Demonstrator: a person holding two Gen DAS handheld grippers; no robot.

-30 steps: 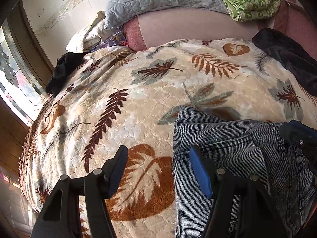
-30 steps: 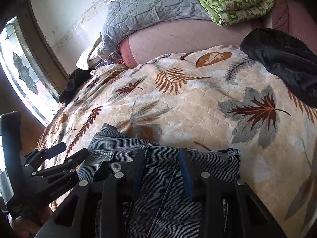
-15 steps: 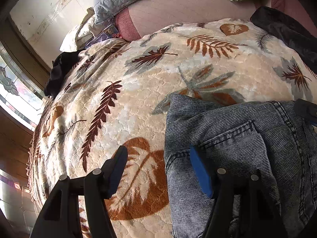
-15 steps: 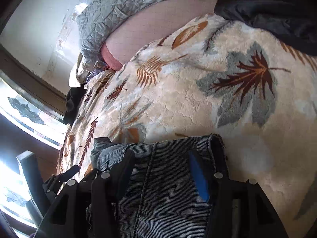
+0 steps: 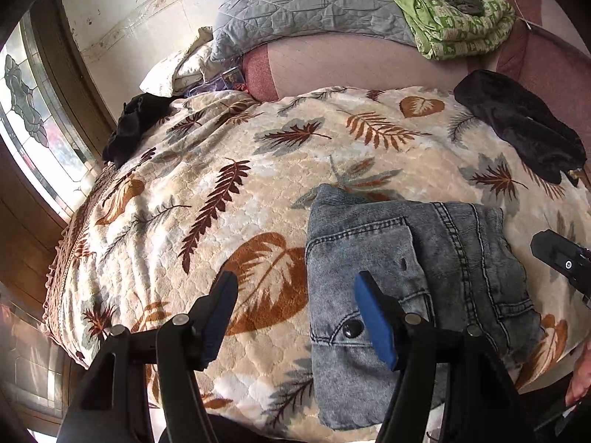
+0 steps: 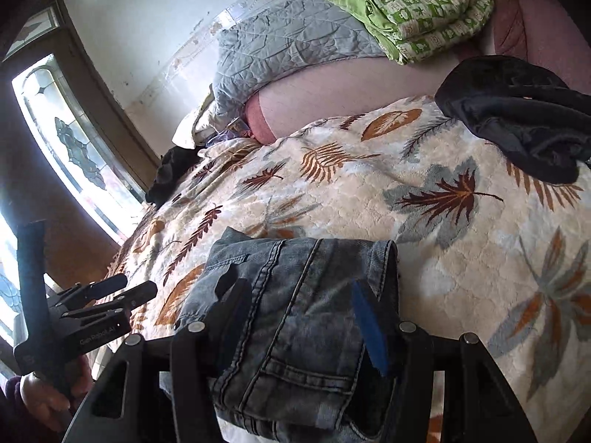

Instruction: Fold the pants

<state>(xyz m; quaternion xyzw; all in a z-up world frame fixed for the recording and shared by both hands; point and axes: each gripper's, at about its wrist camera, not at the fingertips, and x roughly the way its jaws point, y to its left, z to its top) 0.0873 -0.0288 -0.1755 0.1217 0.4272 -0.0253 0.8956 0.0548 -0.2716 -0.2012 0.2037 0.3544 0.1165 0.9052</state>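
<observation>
The grey-blue denim pants (image 5: pixel 402 273) lie folded into a compact rectangle on the leaf-patterned blanket (image 5: pixel 221 192), near the bed's front edge. They also show in the right wrist view (image 6: pixel 295 302). My left gripper (image 5: pixel 295 317) is open and empty, raised above the pants' left edge. My right gripper (image 6: pixel 299 317) is open and empty, raised over the folded pants. The right gripper's tip shows at the right edge of the left wrist view (image 5: pixel 561 258). The left gripper shows at the left of the right wrist view (image 6: pixel 99 302), held by a hand.
A black garment (image 5: pixel 521 129) lies at the blanket's far right. Another dark cloth (image 5: pixel 136 125) lies at the far left by the window (image 5: pixel 33 125). A grey quilt (image 5: pixel 295 11) and a green patterned blanket (image 5: pixel 454 18) are piled at the back.
Both grippers have drawn back and up from the pants, so more of the folded bundle shows. The pants have stayed in place.
</observation>
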